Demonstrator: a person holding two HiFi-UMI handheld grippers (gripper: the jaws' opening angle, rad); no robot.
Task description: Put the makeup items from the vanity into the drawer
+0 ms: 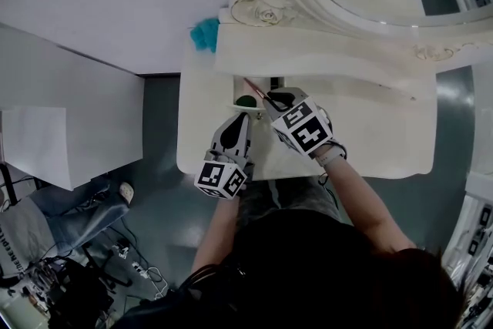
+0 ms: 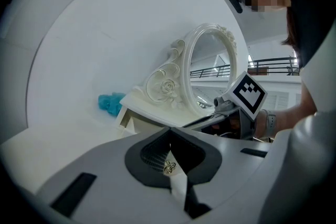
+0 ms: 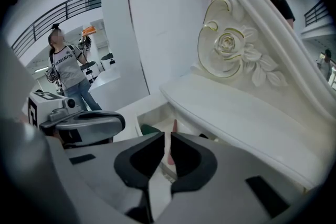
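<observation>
The small drawer (image 1: 237, 92) under the vanity's shelf stands pulled open. A slim red makeup pencil (image 1: 254, 88) slants over it, its far tip above the opening. My right gripper (image 1: 276, 99) is shut on the pencil's near end; in the right gripper view the pencil (image 3: 172, 139) runs up between the almost touching pads. A dark green item (image 1: 246, 100) lies inside the drawer. My left gripper (image 1: 243, 117) sits at the drawer's front, shut on its small gold knob (image 2: 169, 167).
The ornate cream mirror frame (image 1: 266, 0) and the shelf (image 1: 323, 50) rise just behind the drawer. A teal fluffy thing (image 1: 205, 33) lies at the vanity's back left corner. A person (image 3: 68, 73) stands far off in the room.
</observation>
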